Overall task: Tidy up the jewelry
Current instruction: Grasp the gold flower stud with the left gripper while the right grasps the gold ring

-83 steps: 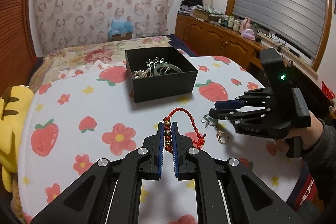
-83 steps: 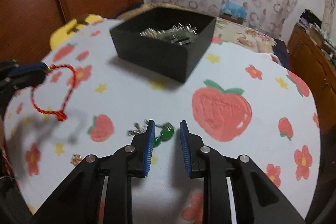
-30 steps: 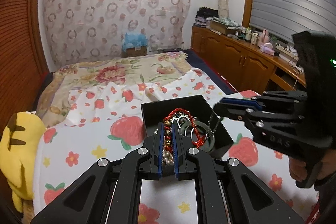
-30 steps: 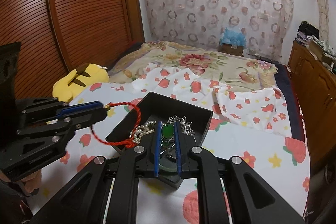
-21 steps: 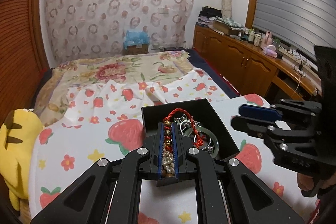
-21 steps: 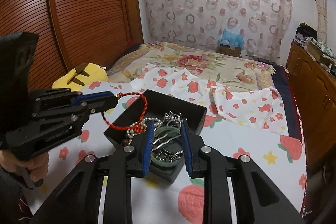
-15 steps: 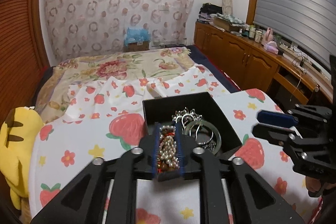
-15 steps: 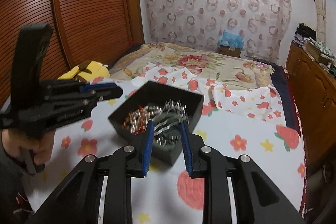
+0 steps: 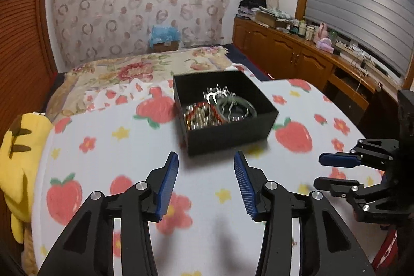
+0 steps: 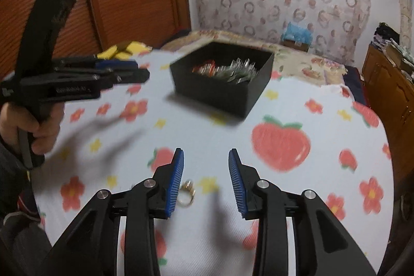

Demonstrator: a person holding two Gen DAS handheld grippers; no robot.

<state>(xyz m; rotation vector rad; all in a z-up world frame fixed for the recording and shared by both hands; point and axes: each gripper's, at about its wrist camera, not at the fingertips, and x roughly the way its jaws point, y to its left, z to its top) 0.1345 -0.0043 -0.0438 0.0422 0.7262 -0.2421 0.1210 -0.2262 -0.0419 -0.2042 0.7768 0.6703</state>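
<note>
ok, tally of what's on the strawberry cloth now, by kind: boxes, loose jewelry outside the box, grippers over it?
Black box holding jewelry: 1
Loose gold ring on the cloth, outside the box: 1
Open grippers, left gripper and right gripper: 2
Total: 4
Pieces inside the box are tangled and blurred, so not counted one by one.

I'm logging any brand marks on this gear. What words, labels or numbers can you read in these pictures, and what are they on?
No text reads clearly.
Left gripper: a pale line of lettering on its side in the right wrist view, too blurred to read.
Right gripper: no marking readable.
Black box: no label visible.
Strawberry cloth: pictures only.
</note>
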